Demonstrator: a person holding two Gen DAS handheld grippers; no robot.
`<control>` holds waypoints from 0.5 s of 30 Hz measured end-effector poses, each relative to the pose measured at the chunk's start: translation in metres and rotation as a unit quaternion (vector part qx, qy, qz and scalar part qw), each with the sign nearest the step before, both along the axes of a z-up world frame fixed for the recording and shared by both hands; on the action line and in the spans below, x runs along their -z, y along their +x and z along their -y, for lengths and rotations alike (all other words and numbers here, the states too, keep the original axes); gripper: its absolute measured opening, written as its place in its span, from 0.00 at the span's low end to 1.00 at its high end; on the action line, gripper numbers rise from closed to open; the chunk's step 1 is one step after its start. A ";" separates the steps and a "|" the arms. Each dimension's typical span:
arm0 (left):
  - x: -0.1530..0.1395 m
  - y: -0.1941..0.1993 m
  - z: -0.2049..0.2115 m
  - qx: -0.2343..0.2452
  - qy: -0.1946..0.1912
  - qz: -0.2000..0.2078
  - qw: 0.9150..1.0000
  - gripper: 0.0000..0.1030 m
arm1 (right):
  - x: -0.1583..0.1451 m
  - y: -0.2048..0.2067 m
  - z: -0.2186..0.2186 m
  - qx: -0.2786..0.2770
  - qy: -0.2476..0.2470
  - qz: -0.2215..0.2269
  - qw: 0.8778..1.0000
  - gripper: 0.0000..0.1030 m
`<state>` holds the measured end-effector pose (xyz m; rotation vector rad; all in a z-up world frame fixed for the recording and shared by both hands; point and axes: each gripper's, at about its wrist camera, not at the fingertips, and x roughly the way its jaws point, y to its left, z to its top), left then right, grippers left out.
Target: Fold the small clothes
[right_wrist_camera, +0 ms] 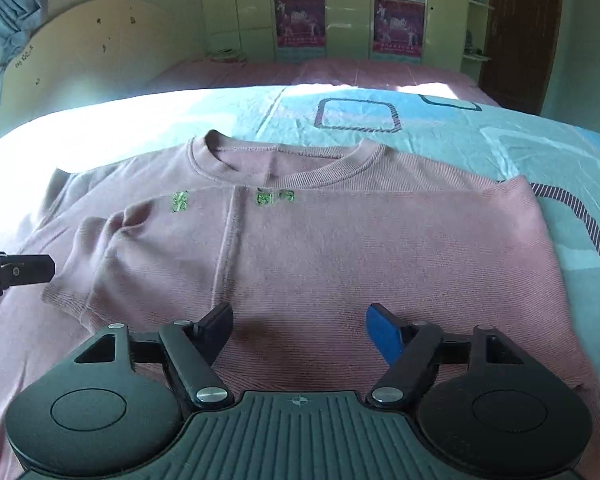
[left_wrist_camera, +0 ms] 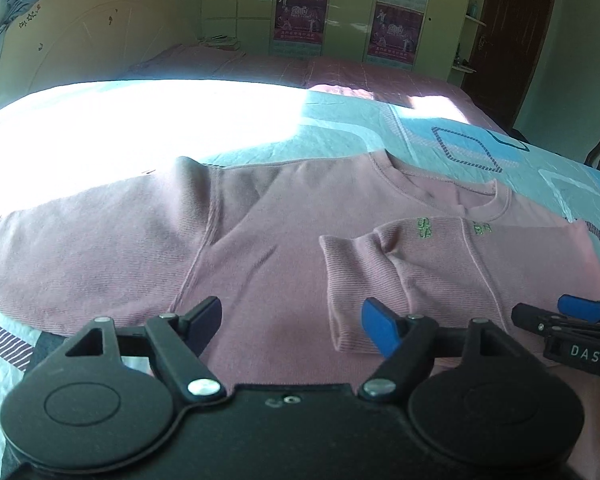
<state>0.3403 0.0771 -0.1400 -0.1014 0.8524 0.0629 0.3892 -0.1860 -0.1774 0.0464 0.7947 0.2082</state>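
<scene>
Pink shirt (right_wrist_camera: 300, 248) half folded, seemingly released

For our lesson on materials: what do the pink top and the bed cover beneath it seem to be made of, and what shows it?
Pink top: probably a soft ribbed knit, matt; fine parallel ribs run across it and the collar is a ribbed band. Bed cover: looks like a thin woven or quilted cloth, matt and printed; it shows small creases and flat blue squares.

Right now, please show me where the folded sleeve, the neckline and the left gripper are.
folded sleeve (left_wrist_camera: 364, 280): left wrist view, on its ribbed cuff end.
neckline (right_wrist_camera: 284, 168): right wrist view, on the front collar band.
left gripper (left_wrist_camera: 292, 320): left wrist view, midway between its open fingertips.
</scene>
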 end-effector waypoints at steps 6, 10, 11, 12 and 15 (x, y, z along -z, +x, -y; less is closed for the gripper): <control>-0.002 -0.020 -0.075 -0.065 0.003 -0.002 0.998 0.74 | -0.003 -0.001 -0.030 0.013 0.022 -0.005 1.000 0.72; -0.001 -0.037 -0.145 -0.146 -0.009 -0.007 0.989 0.74 | 0.006 -0.001 -0.058 -0.017 0.006 -0.035 0.999 0.72; 0.000 -0.040 -0.161 -0.165 -0.014 -0.009 0.986 0.74 | 0.006 -0.003 -0.063 -0.018 0.000 -0.029 0.999 0.72; 0.001 -0.043 -0.178 -0.186 -0.021 -0.010 0.982 0.74 | 0.004 -0.004 -0.066 -0.019 -0.001 -0.025 1.000 0.72; 0.006 -0.049 -0.231 -0.250 -0.041 -0.008 0.967 0.72 | -0.001 -0.005 -0.076 -0.018 0.007 -0.020 1.000 0.72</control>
